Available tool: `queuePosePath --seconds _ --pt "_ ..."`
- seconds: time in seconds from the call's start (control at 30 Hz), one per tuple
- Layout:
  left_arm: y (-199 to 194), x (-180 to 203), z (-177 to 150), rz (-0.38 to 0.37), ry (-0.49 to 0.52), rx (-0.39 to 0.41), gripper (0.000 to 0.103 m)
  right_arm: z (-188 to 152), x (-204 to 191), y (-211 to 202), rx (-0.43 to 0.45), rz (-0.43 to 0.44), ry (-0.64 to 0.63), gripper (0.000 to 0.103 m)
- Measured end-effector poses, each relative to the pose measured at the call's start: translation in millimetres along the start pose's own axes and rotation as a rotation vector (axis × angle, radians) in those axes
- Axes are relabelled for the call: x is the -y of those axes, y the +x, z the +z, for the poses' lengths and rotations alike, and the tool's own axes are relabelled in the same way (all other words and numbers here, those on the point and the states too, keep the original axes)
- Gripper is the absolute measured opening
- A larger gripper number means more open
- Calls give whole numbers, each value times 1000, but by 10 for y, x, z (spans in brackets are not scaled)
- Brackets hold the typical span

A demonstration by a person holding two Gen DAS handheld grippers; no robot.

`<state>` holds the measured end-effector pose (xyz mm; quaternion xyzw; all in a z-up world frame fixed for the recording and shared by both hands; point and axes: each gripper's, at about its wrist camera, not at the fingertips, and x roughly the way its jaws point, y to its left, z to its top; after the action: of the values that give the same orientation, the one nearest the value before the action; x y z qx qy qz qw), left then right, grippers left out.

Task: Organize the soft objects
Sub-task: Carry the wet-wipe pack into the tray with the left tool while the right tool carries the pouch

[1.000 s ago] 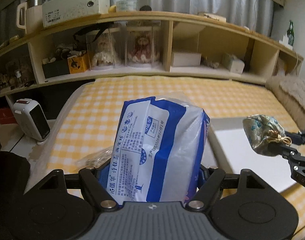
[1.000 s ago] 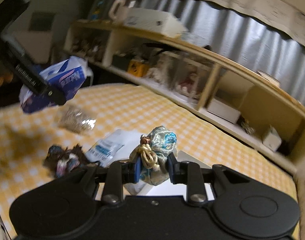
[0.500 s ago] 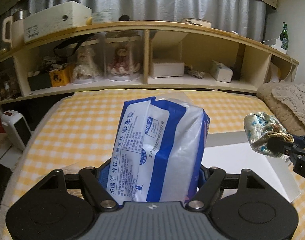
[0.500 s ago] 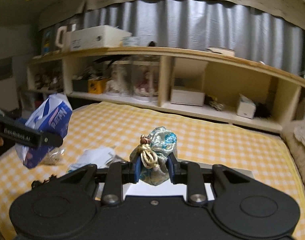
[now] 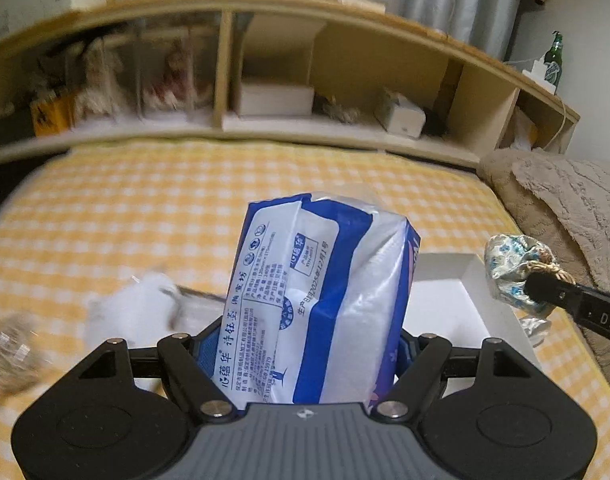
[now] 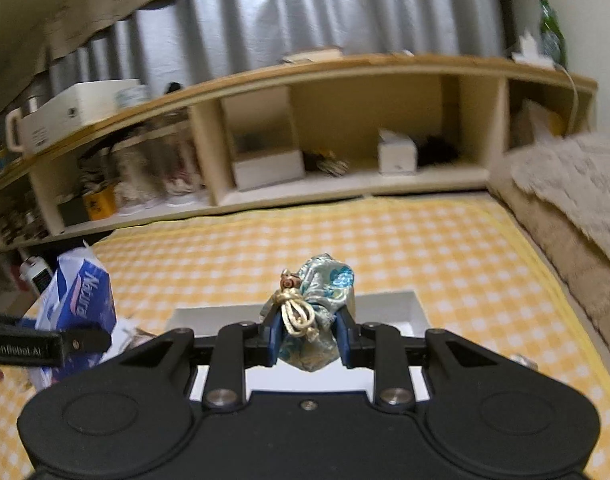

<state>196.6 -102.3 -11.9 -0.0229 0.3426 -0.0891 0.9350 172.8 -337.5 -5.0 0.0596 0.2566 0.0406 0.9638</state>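
We held both loads in the air above the bed with its yellow checked cover. The left tongs were pinching a blue-and-white tissue pack, upright between the jaws; the right tongs were pinching a small brocade pouch with a gold cord knot. Both hung over or just beside a shallow white box lying on the cover, the pouch near its right rim. We judged the step to be the carry to the box, with nothing set down in it yet. The next move, as we read it, called for lowering each load inside the walls and only then spreading the jaws; the pack is bulky and may want laying flat, and the two tongs sat close, so one should go first. Left of the box lay a white crumpled wrapper and a clear bag of small bits, both blurred, probably waiting their turn. A folded beige blanket lay along the right edge, and a wooden shelf with boxes and dolls stood behind the bed. Nothing blocked the box itself.
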Motion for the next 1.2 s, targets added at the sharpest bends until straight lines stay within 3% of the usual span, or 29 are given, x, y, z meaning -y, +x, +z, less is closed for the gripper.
queuePosePath --seconds 0.17,0.3,0.4,0.5,0.63,0.73,0.8,0.93,1.1,1.2 --pt "387 138 -27 -35 -61 -91 78 2 160 255 -62 -35 41 28" --pt "677 154 -48 -7 -100 -150 78 -5 276 458 -110 -39 77 28" --pt "881 121 -31 17 -128 -165 79 -9 390 594 -140 -5 138 28" --pt "1072 120 -6 14 -155 -185 91 -13 515 720 -162 49 205 28" --pt "1245 156 -16 26 -156 -171 95 -33 645 887 -176 113 279 28" --pt "1305 200 -47 37 -116 -155 95 -51 655 1008 -175 73 236 28" --pt "1296 206 -58 34 -86 -145 92 -69 588 1066 -177 -3 135 28" --pt "1087 253 -26 -22 -31 -89 75 -133 466 1171 -204 -86 -46 31" --pt "862 463 7 -169 57 -77 53 -140 515 1188 -261 -131 -61 38" --pt "883 611 -66 -238 100 -159 47 -146 566 1129 -273 -139 -59 41"
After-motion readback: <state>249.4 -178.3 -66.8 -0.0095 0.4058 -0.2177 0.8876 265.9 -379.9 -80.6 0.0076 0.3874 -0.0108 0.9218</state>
